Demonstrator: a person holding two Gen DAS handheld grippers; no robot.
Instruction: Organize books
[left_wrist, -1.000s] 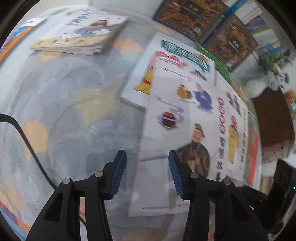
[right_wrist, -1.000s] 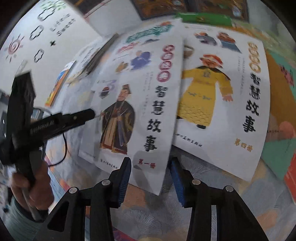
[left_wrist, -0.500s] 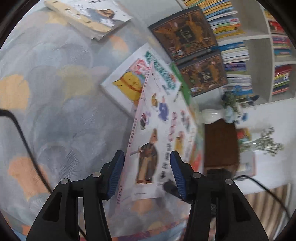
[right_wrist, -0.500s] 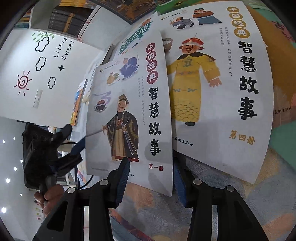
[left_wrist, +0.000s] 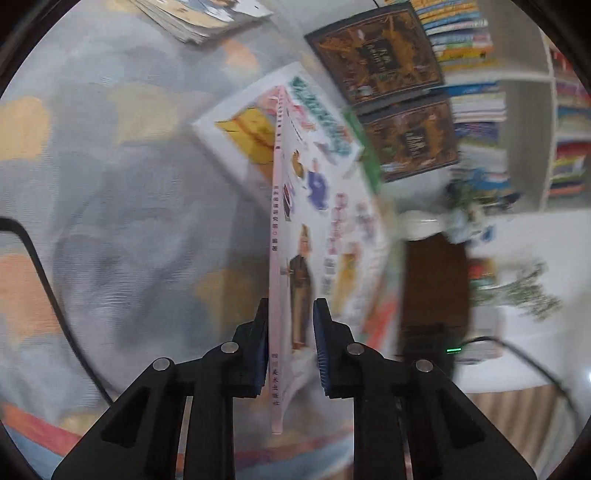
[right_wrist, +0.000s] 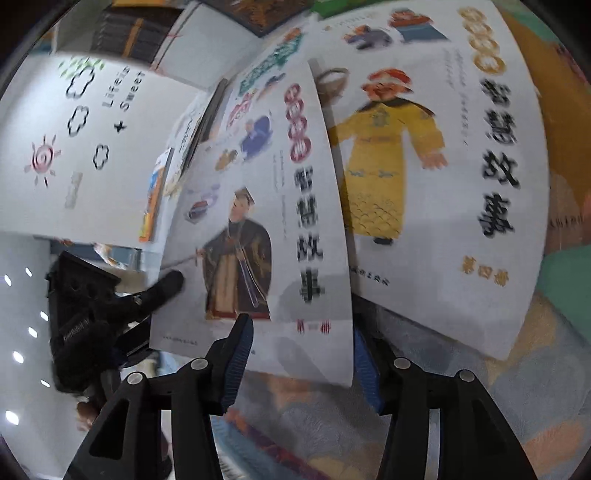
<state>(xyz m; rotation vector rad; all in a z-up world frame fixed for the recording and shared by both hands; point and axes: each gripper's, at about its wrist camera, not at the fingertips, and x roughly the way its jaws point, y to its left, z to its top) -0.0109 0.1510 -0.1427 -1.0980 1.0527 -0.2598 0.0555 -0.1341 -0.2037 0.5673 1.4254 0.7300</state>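
Observation:
A thin white picture book with a dark-robed man on its cover (left_wrist: 280, 258) stands on edge between my left gripper's fingers (left_wrist: 289, 350). The jaws are narrowed around its spine edge, with a small gap still showing on the right pad side. In the right wrist view the same book (right_wrist: 258, 236) is lifted and tilted, with its lower edge over my open right gripper (right_wrist: 299, 358). The left gripper (right_wrist: 110, 314) shows at its left edge. A second book with a yellow-robed figure (right_wrist: 424, 177) lies flat on the rug beside it.
More books lie on the patterned rug (left_wrist: 110, 221): a white one with green lettering (left_wrist: 258, 125), a stack at the far left (left_wrist: 199, 18), two dark ornate books (left_wrist: 380, 55) against a filled bookshelf (left_wrist: 517, 110). A dark wooden stand (left_wrist: 436, 280) is right.
The dark-robed book has been lifted off the rug and turned onto its edge. My left gripper has narrowed around its spine edge. The right gripper stays open below it.

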